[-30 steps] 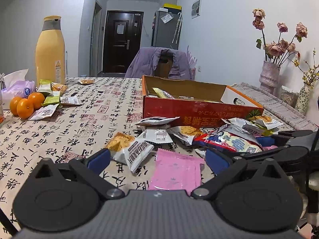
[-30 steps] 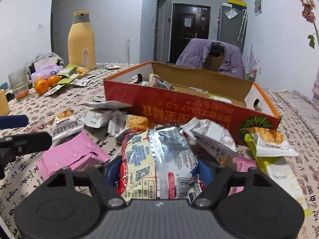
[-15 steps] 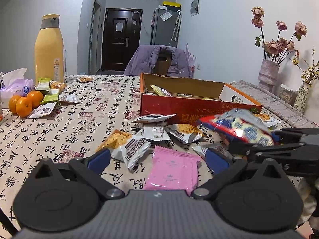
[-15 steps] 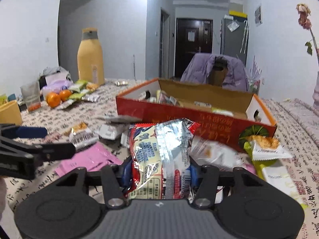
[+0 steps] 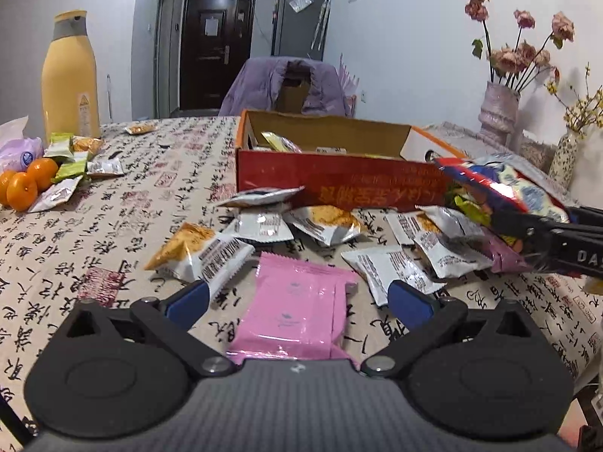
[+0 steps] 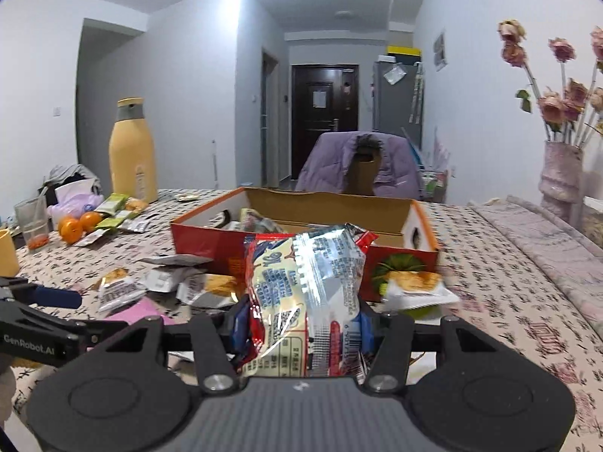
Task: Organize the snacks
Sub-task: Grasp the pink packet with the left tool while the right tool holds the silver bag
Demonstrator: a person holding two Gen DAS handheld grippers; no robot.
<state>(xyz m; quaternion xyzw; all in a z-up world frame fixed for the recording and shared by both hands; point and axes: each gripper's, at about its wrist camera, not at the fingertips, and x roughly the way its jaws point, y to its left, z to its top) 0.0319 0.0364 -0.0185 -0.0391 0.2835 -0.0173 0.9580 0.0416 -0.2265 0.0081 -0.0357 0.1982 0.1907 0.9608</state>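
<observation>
Right gripper (image 6: 301,333) clamping 1 red packet (image 6: 305,293), 1 box (image 6: 211,241), 1 pink packet (image 5: 297,312)

My right hand-held gripper (image 6: 301,333) pinches a crinkled red, white and silver foil snack bag (image 6: 305,293) upright before the open red cardboard box (image 6: 211,243), which holds packets. A flat pink packet (image 5: 297,314) and small silver-orange sachets (image 5: 199,252) lie scattered on the surface.

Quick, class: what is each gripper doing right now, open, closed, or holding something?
Left gripper: open, holding nothing; a pink packet lies on the table between its fingers.
Right gripper: shut on a red and silver snack bag.
</observation>
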